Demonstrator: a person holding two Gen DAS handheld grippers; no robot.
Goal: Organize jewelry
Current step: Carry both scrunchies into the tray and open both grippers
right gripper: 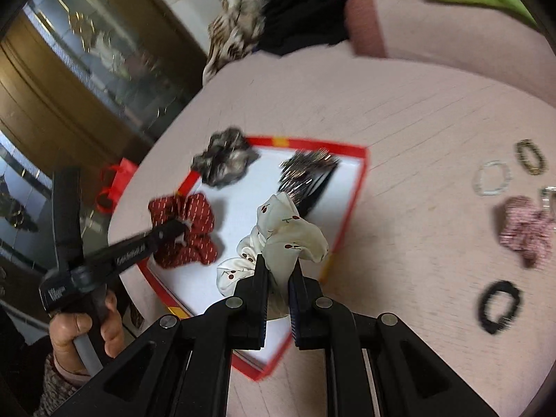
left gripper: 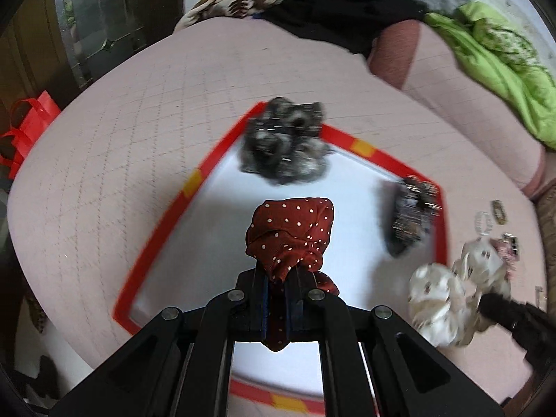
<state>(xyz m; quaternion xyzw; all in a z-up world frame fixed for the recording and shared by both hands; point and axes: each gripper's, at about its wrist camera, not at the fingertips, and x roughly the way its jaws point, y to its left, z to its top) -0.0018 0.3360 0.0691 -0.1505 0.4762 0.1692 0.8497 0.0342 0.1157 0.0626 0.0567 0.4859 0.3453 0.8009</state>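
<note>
My left gripper [left gripper: 282, 274] is shut on a dark red, white-dotted scrunchie [left gripper: 292, 232] and holds it over the white tray with a red rim [left gripper: 205, 170]. In the right wrist view the same red scrunchie [right gripper: 187, 229] hangs low over the tray's left part, pinched by the left gripper [right gripper: 173, 229]. My right gripper [right gripper: 278, 271] is shut on a white cherry-print scrunchie [right gripper: 288, 232] above the tray's right edge [right gripper: 354, 187]. The left wrist view shows that white scrunchie [left gripper: 448, 299] and the right gripper [left gripper: 490, 304] at the lower right.
In the tray lie grey scrunchies [left gripper: 285, 142] and a pile of dark hair clips [left gripper: 413, 215]. On the pink quilted bed right of the tray lie a clear bracelet [right gripper: 491, 178], a gold ring [right gripper: 530, 156], a pink scrunchie [right gripper: 526, 229] and a black hair tie [right gripper: 498, 307]. A red bag [left gripper: 31, 121] sits off the bed's left edge.
</note>
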